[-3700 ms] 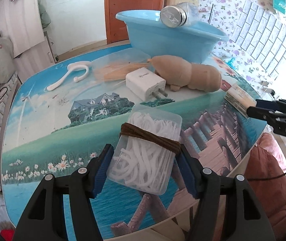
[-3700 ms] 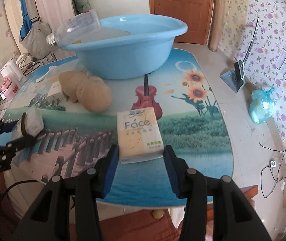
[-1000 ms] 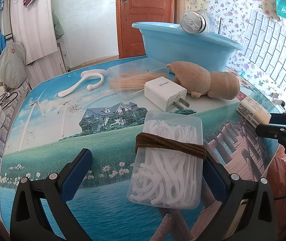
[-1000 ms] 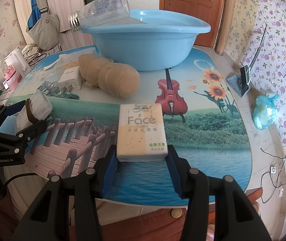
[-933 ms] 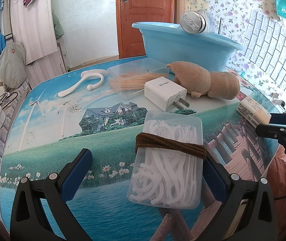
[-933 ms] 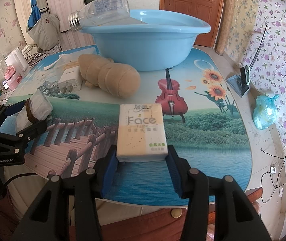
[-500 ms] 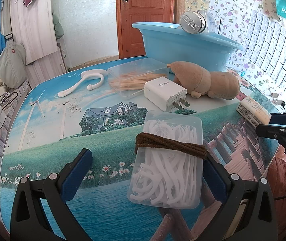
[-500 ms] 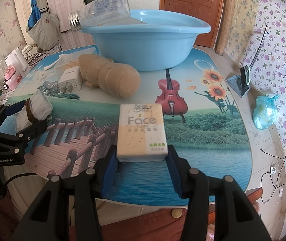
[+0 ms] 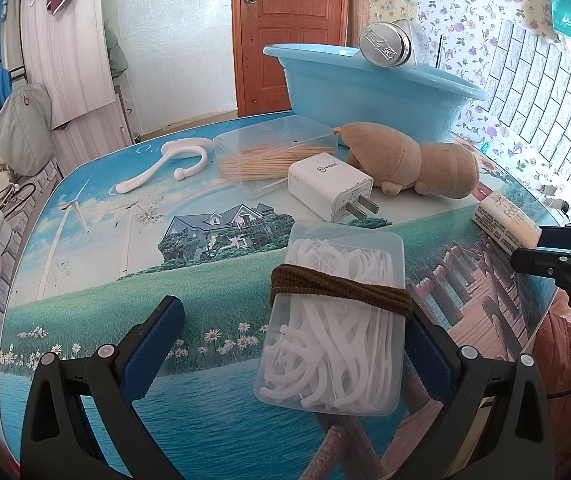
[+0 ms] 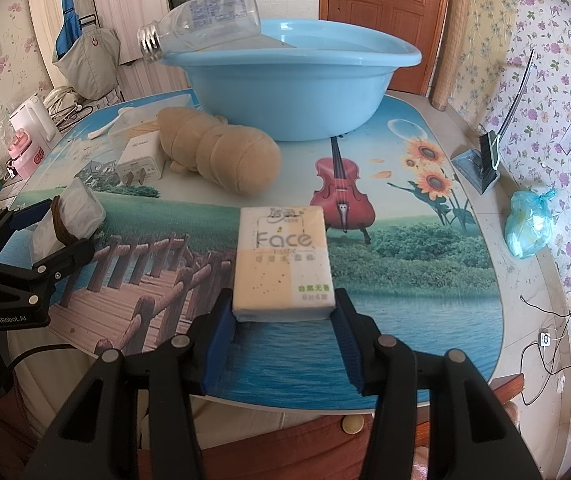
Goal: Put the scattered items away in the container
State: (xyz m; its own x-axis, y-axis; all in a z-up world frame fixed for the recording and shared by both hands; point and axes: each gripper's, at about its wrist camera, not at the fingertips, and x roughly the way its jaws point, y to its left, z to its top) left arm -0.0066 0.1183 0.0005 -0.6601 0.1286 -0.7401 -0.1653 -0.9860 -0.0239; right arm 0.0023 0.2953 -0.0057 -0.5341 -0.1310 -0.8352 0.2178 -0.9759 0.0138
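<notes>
Left wrist view: the left gripper [image 9: 293, 328] is spread wide around the floss box [image 9: 335, 316], its left pad well clear.
The box (a brown band round it) lies on the table [image 9: 97, 248]; the right gripper [image 10: 283, 334] pinches the tissue pack [image 10: 283, 264]; the blue basin [image 10: 293, 92] stands behind.

One blue basin [image 10: 293, 92]. One clear bottle [image 10: 201, 24] on its rim. One plush toy [image 10: 221, 152]. One charger [image 9: 331, 186]. One toothpick box [image 9: 273, 152]. One floss pick box [image 9: 337, 316]. One tissue pack [image 10: 283, 264]. One white hook [image 9: 165, 168]. Two grippers.
</notes>
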